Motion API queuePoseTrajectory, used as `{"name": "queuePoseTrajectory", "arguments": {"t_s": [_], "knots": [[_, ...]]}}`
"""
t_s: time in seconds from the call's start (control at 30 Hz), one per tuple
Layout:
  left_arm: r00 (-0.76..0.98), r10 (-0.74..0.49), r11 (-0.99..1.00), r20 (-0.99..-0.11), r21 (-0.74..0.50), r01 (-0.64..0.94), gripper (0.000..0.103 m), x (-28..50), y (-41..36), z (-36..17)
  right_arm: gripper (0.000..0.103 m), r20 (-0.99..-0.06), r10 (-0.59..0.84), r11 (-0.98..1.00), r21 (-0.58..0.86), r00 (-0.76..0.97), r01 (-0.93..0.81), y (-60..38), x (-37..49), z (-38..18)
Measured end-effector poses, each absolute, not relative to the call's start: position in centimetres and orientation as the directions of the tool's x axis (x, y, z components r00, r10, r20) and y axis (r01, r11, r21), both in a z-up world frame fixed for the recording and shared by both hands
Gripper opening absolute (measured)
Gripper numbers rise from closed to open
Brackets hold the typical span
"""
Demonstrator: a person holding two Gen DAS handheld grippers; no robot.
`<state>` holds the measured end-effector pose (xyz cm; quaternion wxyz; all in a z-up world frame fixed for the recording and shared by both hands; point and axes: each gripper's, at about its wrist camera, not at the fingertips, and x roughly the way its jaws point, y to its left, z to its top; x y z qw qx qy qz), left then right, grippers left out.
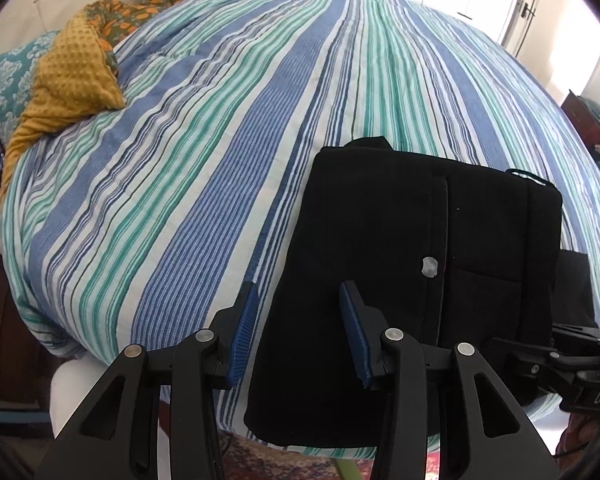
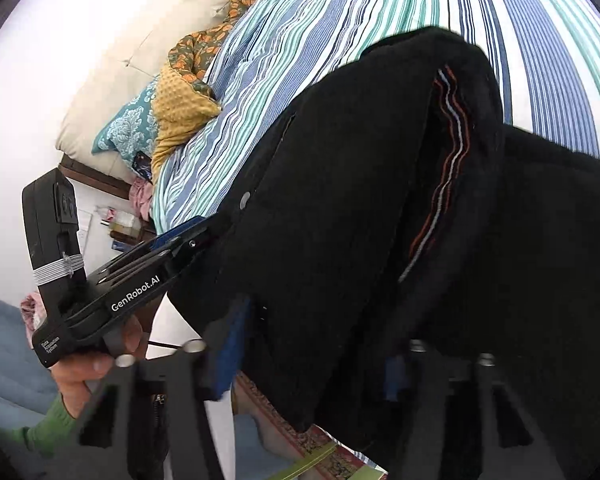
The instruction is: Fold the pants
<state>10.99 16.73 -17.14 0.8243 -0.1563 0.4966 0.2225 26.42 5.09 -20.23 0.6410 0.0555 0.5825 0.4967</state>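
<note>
1. Pants (image 1: 400, 248): black, thick fabric, folded into a compact block. I see a small silver button on the top layer and a seam running lengthwise. In the right wrist view an inner band with orange and grey stripes shows where the layers gape.
2. Location: the pants lie on the bed (image 1: 204, 152), on its striped blue, green and white cover, at the near edge; their near end hangs slightly past that edge.
3. Edges and room: the bed cover to the left of and beyond the pants is broad and flat. A yellow dotted blanket (image 1: 72, 80) and a teal patterned pillow (image 1: 4, 80) sit well apart at the far left corner. A patterned rug shows on the floor below the near edge.
4. Left hand-held gripper (image 1: 300, 320): fingers spread apart, gripping nothing. It hovers over the near left edge of the pants; the blue right pad is above the fabric, the left pad above the cover.
5. Right hand-held gripper (image 2: 308, 364): blurred and buried in black fabric; I cannot tell how its fingers stand.
</note>
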Motion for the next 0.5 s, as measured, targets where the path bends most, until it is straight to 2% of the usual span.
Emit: {"name": "queuePoseTrajectory", "arguments": {"t_s": [0.03,0.07,0.17,0.33,0.5], "knots": [[0.417,0.190,0.848,-0.889,-0.065,-0.526,0.047,10.8,17.1,-16.7,0.029,-0.689,0.707,0.502,0.647,-0.158,-0.575,4.7,26.5,-19.9],[0.433,0.168,0.842,-0.885,-0.099,-0.530,0.050,10.5,17.4,-16.1,0.026,-0.669,0.725,0.486,0.664,-0.163,-0.568,4.5,26.6,-19.5],[0.486,0.162,0.829,-0.859,-0.149,-0.540,0.059,9.5,18.0,-13.8,0.024,-0.623,0.768,0.455,0.696,-0.152,-0.555,3.6,26.9,-18.0],[0.537,0.195,0.824,-0.821,-0.160,-0.544,0.063,7.8,18.6,-10.7,0.023,-0.530,0.833,0.381,0.759,-0.160,-0.528,2.8,26.9,-15.8],[0.540,0.203,0.811,-0.817,-0.169,-0.560,0.063,6.3,19.0,-10.5,0.021,-0.431,0.887,0.317,0.831,-0.168,-0.458,0.9,27.4,-14.7]]}}
